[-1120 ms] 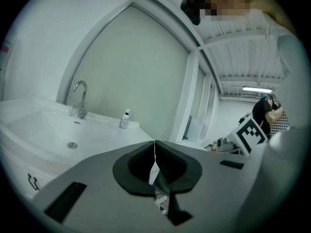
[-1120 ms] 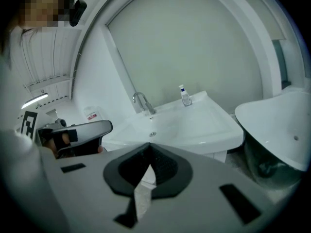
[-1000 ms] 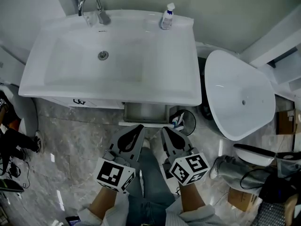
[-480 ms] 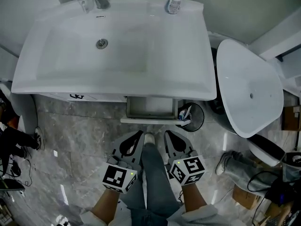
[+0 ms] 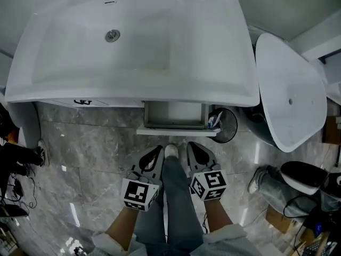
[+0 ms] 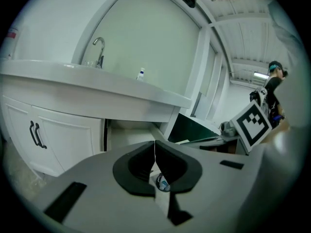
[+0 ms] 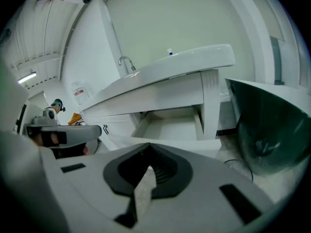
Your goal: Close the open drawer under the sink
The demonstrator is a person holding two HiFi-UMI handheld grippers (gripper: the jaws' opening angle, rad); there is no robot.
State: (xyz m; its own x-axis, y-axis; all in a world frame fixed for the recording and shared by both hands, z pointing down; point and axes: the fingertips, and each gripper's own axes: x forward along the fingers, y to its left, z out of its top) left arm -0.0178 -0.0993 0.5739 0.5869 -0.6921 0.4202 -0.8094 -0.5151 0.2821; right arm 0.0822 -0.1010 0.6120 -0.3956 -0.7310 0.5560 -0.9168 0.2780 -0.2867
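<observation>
Apparently readying a push, a person is standing over a white sink [image 5: 32,84] and looking steeply down. At the far left, a small black marking [image 5: 82,101] is showing on the cabinet front [image 5: 114,104] under the sink's rim, too small to read.

Next, the left gripper [image 5: 158,150] is hovering above the marble floor [image 5: 85,148]. Its jaws are clenched together with nothing between them. The person's leg [image 5: 173,196] is standing between the two grippers.

Ahead of both grippers, the drawer [image 5: 176,133] is sitting pulled out from under the sink, right of its middle. Its white front panel is facing them, near but not touching.

To the right of the leg, the right gripper [image 5: 191,146] is likewise clenched and empty. Both are pointing at the panel, probably so the closed tips can shove it inward rather than grasp it. Each marker cube is showing only black-and-white squares, with no words.

Further right, a round black bin [image 5: 230,132] is standing just beside the drawer's corner. It is holding something blue and white with unreadable print.
</observation>
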